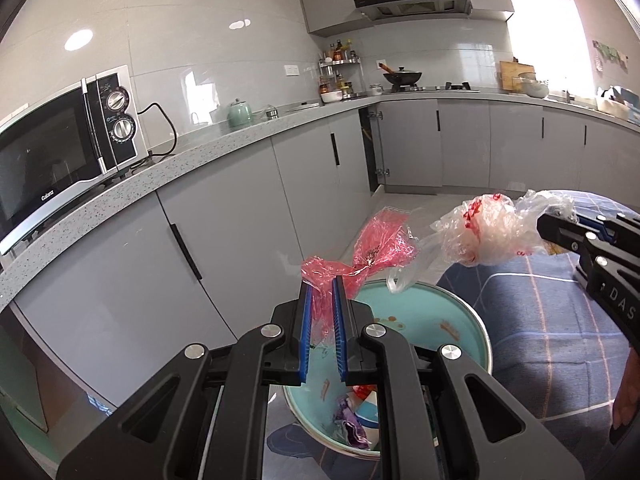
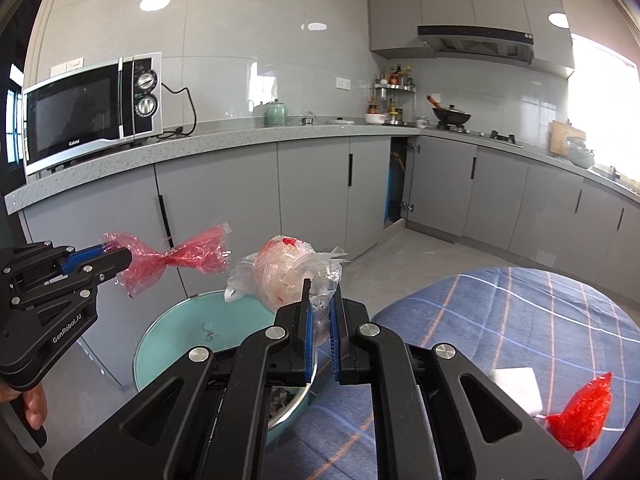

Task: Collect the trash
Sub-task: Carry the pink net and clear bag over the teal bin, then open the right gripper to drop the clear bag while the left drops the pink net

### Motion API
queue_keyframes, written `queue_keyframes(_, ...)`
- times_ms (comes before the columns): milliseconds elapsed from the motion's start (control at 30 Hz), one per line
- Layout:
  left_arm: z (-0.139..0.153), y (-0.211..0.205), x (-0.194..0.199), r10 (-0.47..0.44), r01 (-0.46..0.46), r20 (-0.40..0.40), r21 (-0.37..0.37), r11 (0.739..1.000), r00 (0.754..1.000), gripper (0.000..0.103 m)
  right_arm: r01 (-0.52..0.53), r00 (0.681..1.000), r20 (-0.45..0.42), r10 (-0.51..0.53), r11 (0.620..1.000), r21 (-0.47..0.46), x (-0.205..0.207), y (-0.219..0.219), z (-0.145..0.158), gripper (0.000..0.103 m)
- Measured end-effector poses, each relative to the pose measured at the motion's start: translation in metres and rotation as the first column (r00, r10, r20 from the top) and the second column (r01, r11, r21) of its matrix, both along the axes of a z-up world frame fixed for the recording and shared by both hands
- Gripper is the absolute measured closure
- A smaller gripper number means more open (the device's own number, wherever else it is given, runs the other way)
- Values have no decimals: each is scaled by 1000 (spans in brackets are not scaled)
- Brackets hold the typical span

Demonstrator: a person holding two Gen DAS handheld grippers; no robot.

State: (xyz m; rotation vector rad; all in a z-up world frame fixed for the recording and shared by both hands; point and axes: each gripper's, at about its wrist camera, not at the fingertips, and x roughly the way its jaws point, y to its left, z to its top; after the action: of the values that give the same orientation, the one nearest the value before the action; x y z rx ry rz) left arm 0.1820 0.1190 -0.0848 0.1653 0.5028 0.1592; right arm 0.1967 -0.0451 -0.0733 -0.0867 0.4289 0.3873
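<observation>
My left gripper (image 1: 322, 286) is shut on a crumpled red plastic wrapper (image 1: 374, 250) and holds it above the teal round trash bin (image 1: 472, 320); the wrapper also shows in the right wrist view (image 2: 176, 258). My right gripper (image 2: 322, 290) is shut on a clear plastic bag with red print (image 2: 286, 272), also above the bin (image 2: 160, 332). The bag shows in the left wrist view (image 1: 488, 234) with the right gripper (image 1: 548, 222) behind it. Several wrappers lie at the bin's bottom (image 1: 354, 426).
A table with a blue checked cloth (image 2: 500, 312) stands right of the bin, with a red wrapper (image 2: 584, 416) and a white tissue (image 2: 518, 384) on it. Grey kitchen cabinets (image 2: 312, 192) run behind, with a microwave (image 2: 92, 112) on the counter. One cabinet door (image 2: 396, 184) is open.
</observation>
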Motion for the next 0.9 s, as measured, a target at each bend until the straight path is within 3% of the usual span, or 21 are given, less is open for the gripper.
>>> queue_keyframes(500,-2,7,5,19,-19,-18,-12,1000,1000,91,-48,999,-22,47,998,-33,3,19,-7,94)
queue_keyframes(567,-3,8,6,20,-20,-20,-14,1000,1000,86,-56,998,-30,55,998,-37,4,21,-9,91)
queue_keyframes(633,-3,5,6,21,-21,-19,-16,1000,1000,69,-59,998,-37,58,997,-41,5,23,-11,77)
queue_keyframes(667,-3,4,6,17,-18,-19,-12,1000,1000,66,-59,997,-43,57,997,-40,6,23,-13,77)
queue_keyframes(900,-10,4,8,9,-9,-44,-14,1000,999,62,-52,997,-58,50,998,-40,6,23,-18,74)
